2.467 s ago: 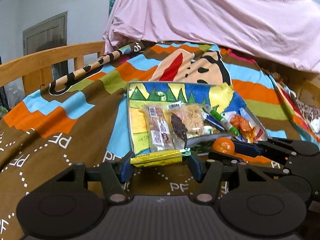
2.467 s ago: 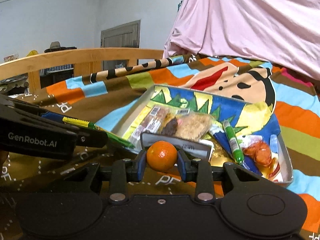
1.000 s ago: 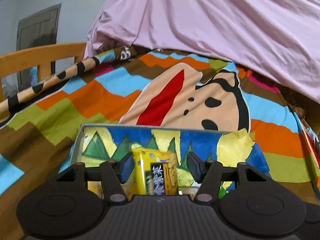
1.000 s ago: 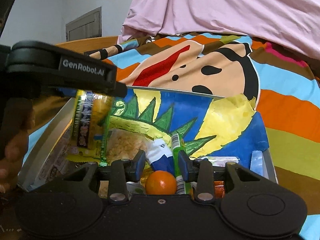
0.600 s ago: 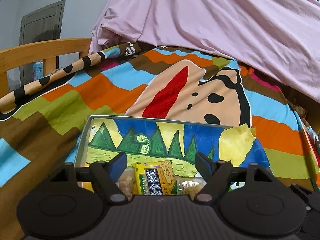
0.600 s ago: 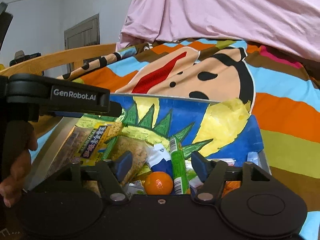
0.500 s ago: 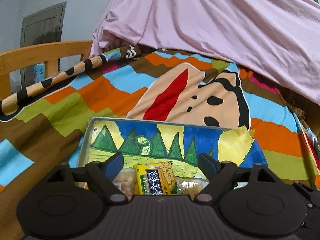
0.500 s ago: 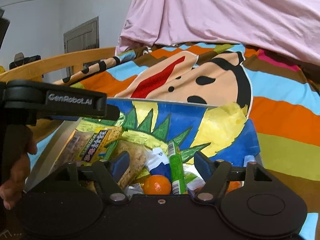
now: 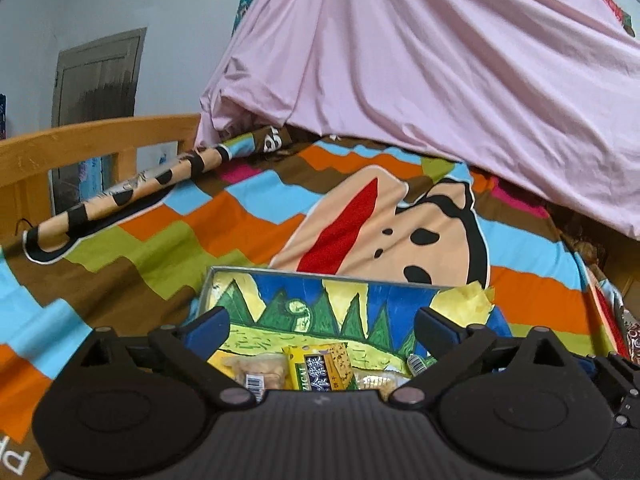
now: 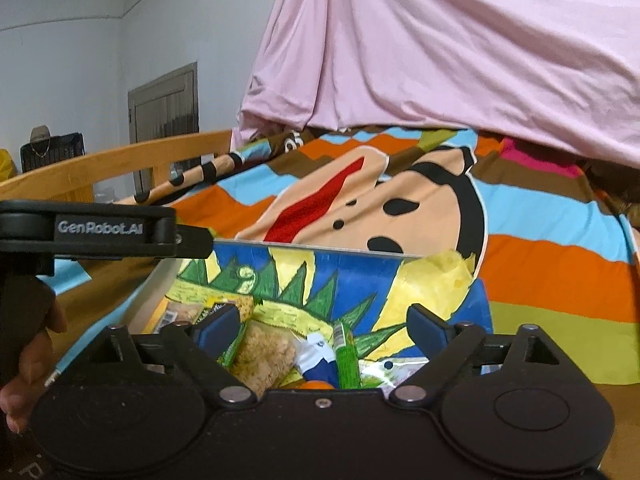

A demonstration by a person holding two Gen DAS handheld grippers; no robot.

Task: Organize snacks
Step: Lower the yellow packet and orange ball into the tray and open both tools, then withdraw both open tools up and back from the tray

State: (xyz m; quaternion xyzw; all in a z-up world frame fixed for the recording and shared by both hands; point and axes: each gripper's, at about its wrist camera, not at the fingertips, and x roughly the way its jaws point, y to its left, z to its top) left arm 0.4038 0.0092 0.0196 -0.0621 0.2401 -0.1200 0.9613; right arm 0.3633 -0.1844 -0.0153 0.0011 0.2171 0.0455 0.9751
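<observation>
Opening both jaws over the box (image 9: 248,280) on the bed (image 9: 140,248), we hold nothing between them: the left hand-held gripper (image 9: 322,326) hangs above the yellow packet (image 9: 320,366), the right hand-held gripper (image 10: 324,326) above the orange (image 10: 318,385). Both snacks lie loose in the box among other wrappers, so we judge this drop finished.

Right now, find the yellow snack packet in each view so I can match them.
Left wrist: yellow packet low centre, in the box, between the open jaws.
Right wrist: only its edge shows, low left, behind the left jaw.
Shared landmark: the box's torn yellow corner.
</observation>
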